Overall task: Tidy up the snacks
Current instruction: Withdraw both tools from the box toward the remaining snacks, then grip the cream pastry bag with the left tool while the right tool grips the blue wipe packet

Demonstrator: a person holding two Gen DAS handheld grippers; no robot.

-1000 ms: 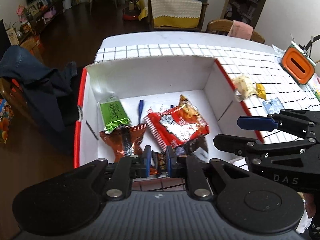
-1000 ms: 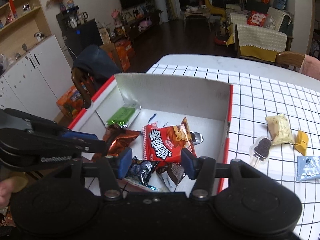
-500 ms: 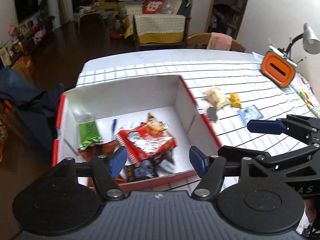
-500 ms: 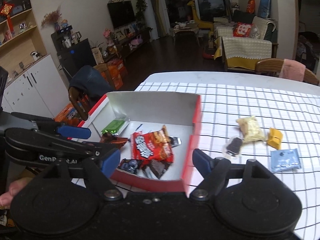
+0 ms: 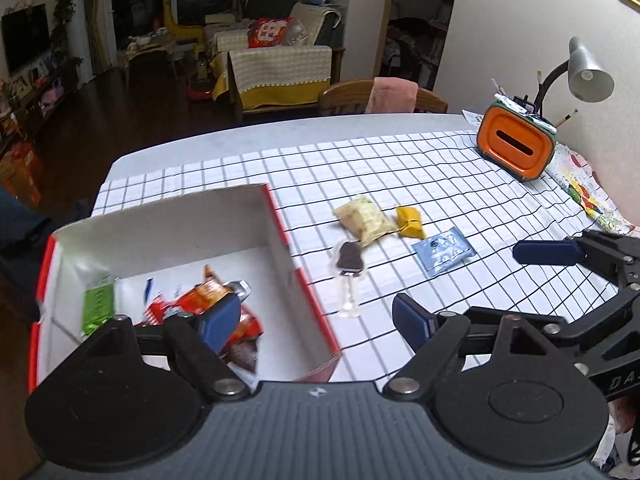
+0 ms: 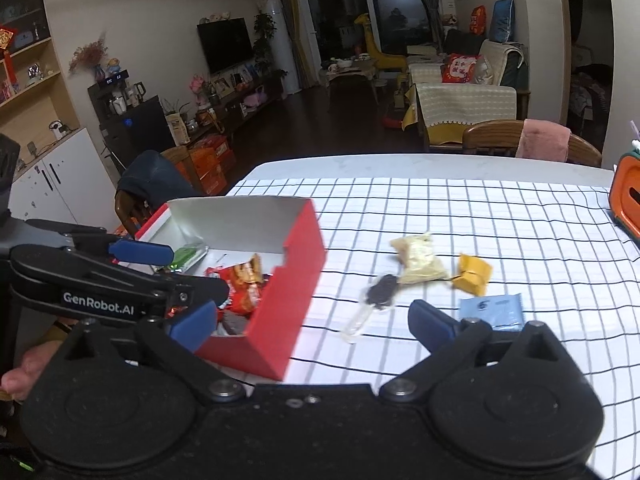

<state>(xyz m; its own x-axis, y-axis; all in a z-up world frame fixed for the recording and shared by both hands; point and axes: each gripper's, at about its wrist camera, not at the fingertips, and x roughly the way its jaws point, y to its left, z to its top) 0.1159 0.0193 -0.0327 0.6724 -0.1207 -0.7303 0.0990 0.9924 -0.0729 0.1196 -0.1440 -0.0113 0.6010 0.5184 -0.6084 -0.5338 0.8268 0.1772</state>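
We see the red box [image 5: 280,216] with its white inside on the checked tablecloth [image 5: 440,184]. In it lie a green packet [image 5: 98,304] against the far-left wall, a red crinkled bag [image 6: 242,280] near the middle and a dark wrapper [image 5: 242,354] toward the near wall. Our left gripper [image 5: 316,320] has just been spreading its jaws, and they stand wide with nothing between the pads, one blue pad over the box and the other past its right wall. Our right gripper [image 6: 312,322] has likewise just been spreading and holds nothing. Four snacks lie loose on the cloth, right of the box: a dark lolly in clear wrap [image 5: 349,264] nearest the box wall, a pale yellow packet [image 5: 366,222] just beyond it, an orange packet [image 5: 409,222] touching that one, and a light blue sachet [image 5: 442,250] furthest right. Well right of the box, at the table's far side, stand an orange holder [image 5: 514,146] and a grey lamp [image 5: 588,72]. Beyond the box are a wooden chair [image 6: 496,140] and a sofa [image 6: 464,100].
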